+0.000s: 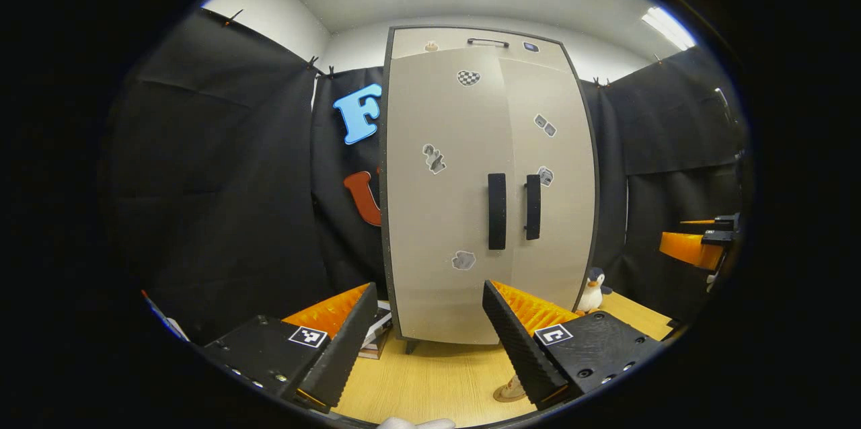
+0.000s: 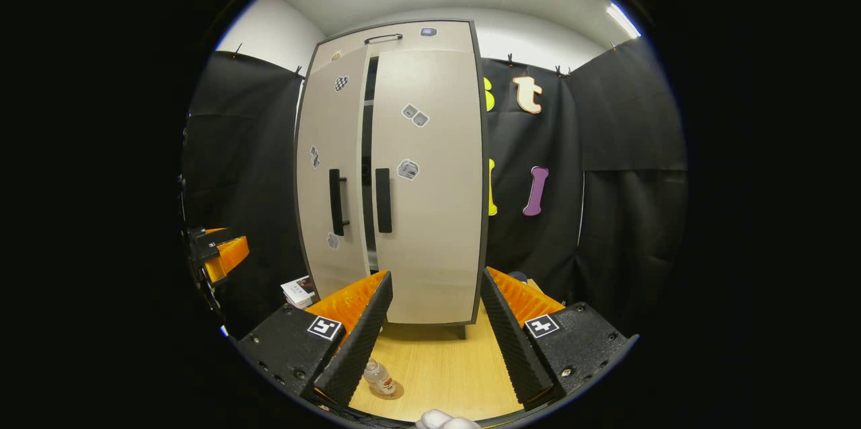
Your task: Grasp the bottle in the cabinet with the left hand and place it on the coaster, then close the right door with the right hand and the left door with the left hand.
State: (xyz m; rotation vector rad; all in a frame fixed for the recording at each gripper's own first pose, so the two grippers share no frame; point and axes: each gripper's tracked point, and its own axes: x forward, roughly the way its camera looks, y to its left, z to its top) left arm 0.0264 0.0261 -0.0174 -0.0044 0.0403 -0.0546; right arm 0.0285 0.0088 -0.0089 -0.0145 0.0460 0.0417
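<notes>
Two light, stiff beige cabinet doors [image 2: 417, 180]: we judge the left one [image 2: 331, 173] slightly ajar, best pushed near its black bar handle [image 2: 335, 202]; left gripper [image 1: 424, 341] and right gripper [image 2: 434, 335] both spread, empty.

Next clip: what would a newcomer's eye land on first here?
The tall beige cabinet at the back of the wooden table, its two black-handled doors nearly shut with a dark slit between them in the right gripper view. Then the bottle standing on its coaster, close in front, beside the open right tongs.

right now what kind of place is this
Probably a staged recording booth, not a home: black cloth walls surround a beige two-door cabinet on a wooden table, with a bottle on a coaster.
</notes>
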